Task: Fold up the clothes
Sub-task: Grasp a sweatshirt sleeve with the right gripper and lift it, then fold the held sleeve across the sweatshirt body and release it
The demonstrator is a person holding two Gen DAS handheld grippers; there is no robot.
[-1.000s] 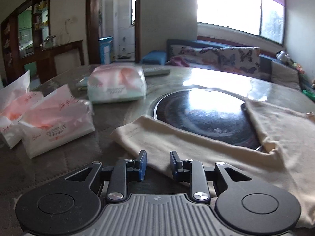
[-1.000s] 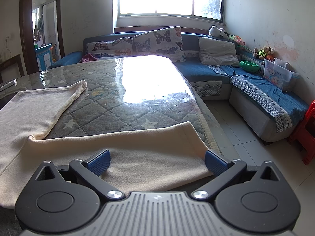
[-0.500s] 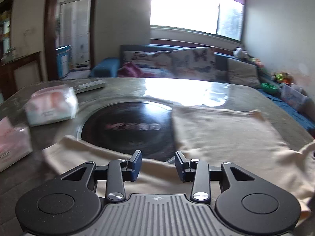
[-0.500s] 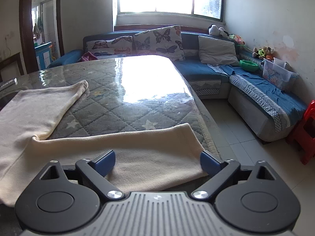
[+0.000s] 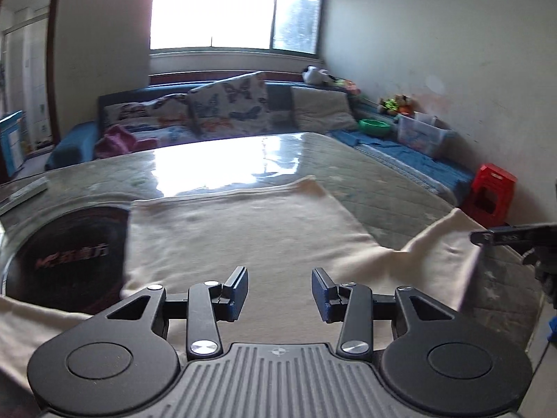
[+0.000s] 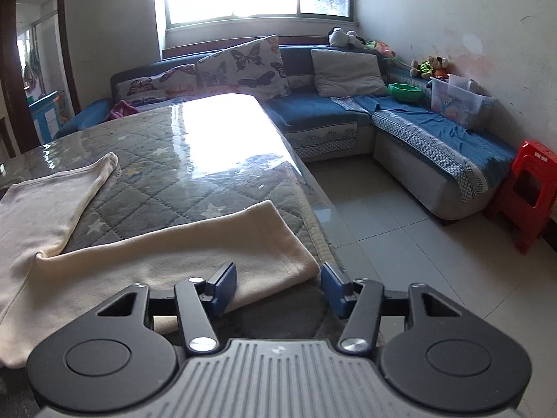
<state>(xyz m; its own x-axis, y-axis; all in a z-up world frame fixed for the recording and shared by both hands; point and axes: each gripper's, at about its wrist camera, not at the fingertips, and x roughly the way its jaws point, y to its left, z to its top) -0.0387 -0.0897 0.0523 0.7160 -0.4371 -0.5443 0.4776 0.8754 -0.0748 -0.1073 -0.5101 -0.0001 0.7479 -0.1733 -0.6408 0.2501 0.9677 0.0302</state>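
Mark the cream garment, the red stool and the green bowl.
cream garment (image 5: 243, 230), left wrist view, flat middle panel.
red stool (image 6: 532, 181), right wrist view, its side.
green bowl (image 6: 405, 91), right wrist view, rim.

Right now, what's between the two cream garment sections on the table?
Bare quilted table cover, nothing on it, between the far section and the near section; clearest in the right wrist view.

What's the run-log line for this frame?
task: fold clothes | left hand-held gripper: open above cream garment | right hand-held gripper: jaws closing around garment corner, no grip yet
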